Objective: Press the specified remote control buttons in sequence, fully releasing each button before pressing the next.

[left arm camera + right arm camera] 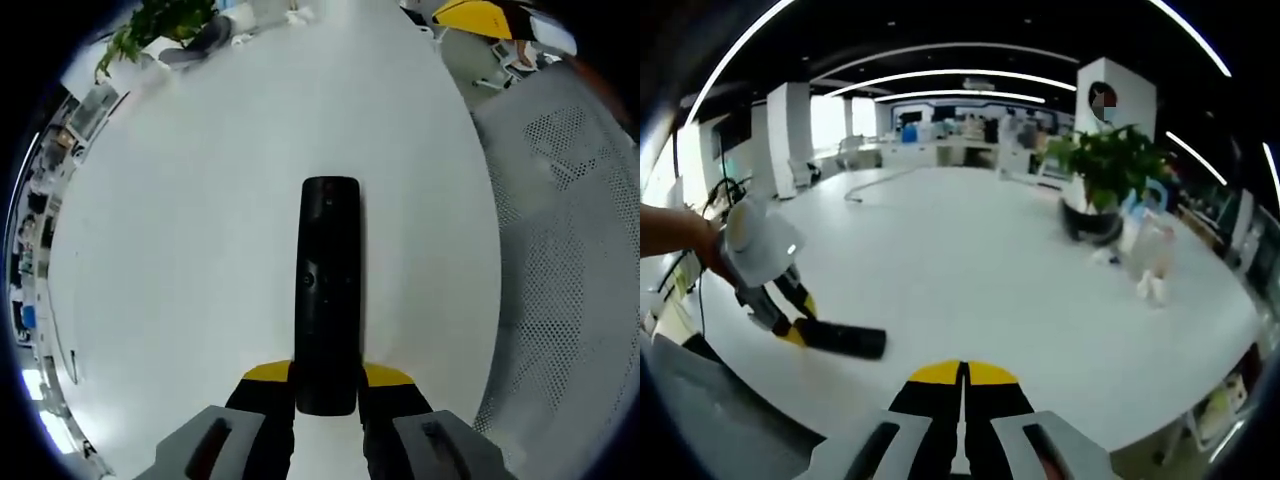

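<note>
A long, slim black remote (pixel 329 295) with rounded ends lies flat on the smooth, glossy white table (pixel 180 250), its near end clamped between the yellow-tipped black jaws of the left gripper (pixel 328 385). Small dark buttons show faintly on its matte face. A perforated grey chair (pixel 570 250) stands just beside the table edge. In the right gripper view, the right gripper (pixel 963 378) hovers above the table with its jaws pressed together, holding nothing, while the left gripper (pixel 798 325) grips the remote (pixel 845 339) near a leafy potted plant (pixel 1102 175).
</note>
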Motion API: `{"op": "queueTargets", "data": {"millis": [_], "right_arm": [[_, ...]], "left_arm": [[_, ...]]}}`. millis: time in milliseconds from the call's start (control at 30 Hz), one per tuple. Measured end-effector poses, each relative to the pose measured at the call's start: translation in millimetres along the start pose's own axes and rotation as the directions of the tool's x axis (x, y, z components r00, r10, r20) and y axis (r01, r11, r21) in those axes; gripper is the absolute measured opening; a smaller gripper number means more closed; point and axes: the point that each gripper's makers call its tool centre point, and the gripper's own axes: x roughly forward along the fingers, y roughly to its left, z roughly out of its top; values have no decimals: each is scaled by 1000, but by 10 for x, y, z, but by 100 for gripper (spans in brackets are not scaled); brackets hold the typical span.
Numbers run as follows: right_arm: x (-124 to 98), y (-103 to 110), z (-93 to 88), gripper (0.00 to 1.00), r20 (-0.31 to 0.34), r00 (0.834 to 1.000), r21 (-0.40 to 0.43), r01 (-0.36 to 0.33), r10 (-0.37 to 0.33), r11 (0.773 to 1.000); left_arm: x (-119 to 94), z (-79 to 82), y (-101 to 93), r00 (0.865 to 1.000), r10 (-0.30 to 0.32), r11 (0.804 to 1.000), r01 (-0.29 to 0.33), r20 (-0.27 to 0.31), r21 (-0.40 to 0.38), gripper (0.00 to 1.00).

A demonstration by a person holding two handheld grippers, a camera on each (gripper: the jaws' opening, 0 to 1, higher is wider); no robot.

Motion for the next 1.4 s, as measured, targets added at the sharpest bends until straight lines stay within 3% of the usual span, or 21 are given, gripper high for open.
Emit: {"op": "queueTargets", "data": {"millis": [400,567,733,1067,1400], "right_arm": [[2,56,-30,0,-28,999,12,-19,20,1000],[9,49,-30,0,-32,999,18,-13,13,1000],[14,79,-53,0,-53,998,18,-21,22,1000],[12,62,-73,0,-65,998,25,-15,17,1000],[12,90,-94,0,-82,996,34,-33,36,999]], "left_arm": [[-19,-15,-211,1000,-7,1000,7,30,11,23],[-43,-32,-244,996,-13,1000,14,89,-15,23],[-52,-27,-301,986,-14,1000,17,166,-16,23],[-72,0,-426,966,-23,1000,25,258,-6,23],[-78,33,-538,950,-25,999,34,312,-24,23]]}}
